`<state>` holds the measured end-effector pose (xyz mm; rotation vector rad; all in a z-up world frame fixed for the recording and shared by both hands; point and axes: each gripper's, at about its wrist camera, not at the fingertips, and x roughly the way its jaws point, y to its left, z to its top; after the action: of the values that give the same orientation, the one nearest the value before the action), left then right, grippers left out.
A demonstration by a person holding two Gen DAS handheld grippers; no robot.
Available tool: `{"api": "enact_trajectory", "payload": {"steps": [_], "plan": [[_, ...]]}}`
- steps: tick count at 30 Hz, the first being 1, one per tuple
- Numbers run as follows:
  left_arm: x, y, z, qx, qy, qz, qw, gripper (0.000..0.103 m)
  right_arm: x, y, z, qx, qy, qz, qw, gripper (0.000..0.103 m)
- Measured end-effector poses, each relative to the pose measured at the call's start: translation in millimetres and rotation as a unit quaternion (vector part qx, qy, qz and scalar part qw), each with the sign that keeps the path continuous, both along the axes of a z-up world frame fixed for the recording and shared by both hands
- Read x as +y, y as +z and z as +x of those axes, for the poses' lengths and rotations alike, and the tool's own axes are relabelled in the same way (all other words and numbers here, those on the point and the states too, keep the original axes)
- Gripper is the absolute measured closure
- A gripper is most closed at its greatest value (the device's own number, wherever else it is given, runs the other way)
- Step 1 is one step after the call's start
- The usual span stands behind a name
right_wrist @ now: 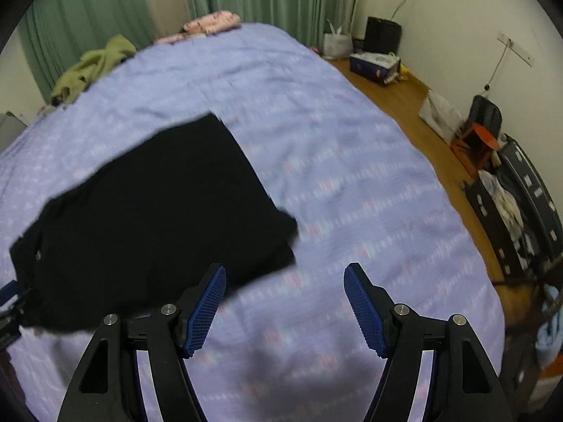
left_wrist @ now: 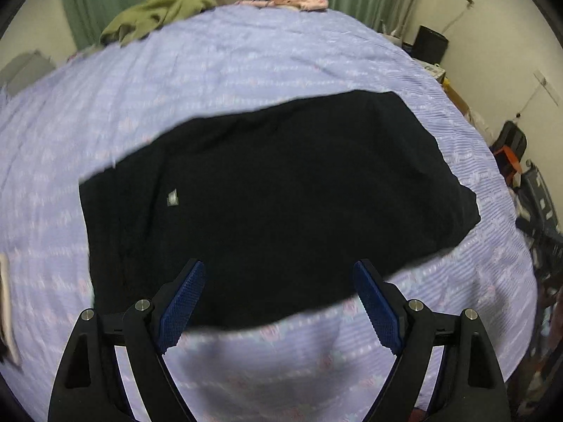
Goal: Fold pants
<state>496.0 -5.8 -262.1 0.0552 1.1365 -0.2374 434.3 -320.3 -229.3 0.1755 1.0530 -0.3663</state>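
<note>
The black pants [left_wrist: 274, 204] lie folded into a broad flat block on the lilac bedspread [left_wrist: 246, 59], a small pale label showing near their left end. My left gripper [left_wrist: 279, 274] hovers above their near edge, open, with nothing between its blue pads. In the right wrist view the same pants [right_wrist: 158, 218] lie to the left of centre. My right gripper [right_wrist: 285, 274] is open over bare bedspread [right_wrist: 352, 176] just past their right corner, holding nothing. The other gripper's tip peeks in at that view's left edge.
An olive green garment [left_wrist: 155, 14] and a pink patterned cloth [left_wrist: 299, 0] lie at the far end of the bed by green curtains. Right of the bed is wooden floor [right_wrist: 404, 98] with boxes, bags and a black crate [right_wrist: 510, 211].
</note>
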Motion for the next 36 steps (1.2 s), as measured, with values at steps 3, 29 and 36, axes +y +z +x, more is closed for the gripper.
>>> {"api": "enact_trajectory", "payload": {"steps": [3,29,36], "plan": [[9.7,-5.1,-11.4,0.013,0.017,-0.009,0.9997,0.017,10.3,-6.1,-13.6,0.017,0.005,-0.02,1.0,0.033],[195.9,-52.2,119.7,0.016,0.13,-0.12,0.984,0.05,255.4,-15.0,77.9,-0.024,0.225,0.08,0.971,0.033],[210.4,-48.7,108.4,0.015,0.165,-0.127,0.9779,0.085,250.9,-18.5,73.5,-0.007,0.207,0.077,0.975,0.033]]}}
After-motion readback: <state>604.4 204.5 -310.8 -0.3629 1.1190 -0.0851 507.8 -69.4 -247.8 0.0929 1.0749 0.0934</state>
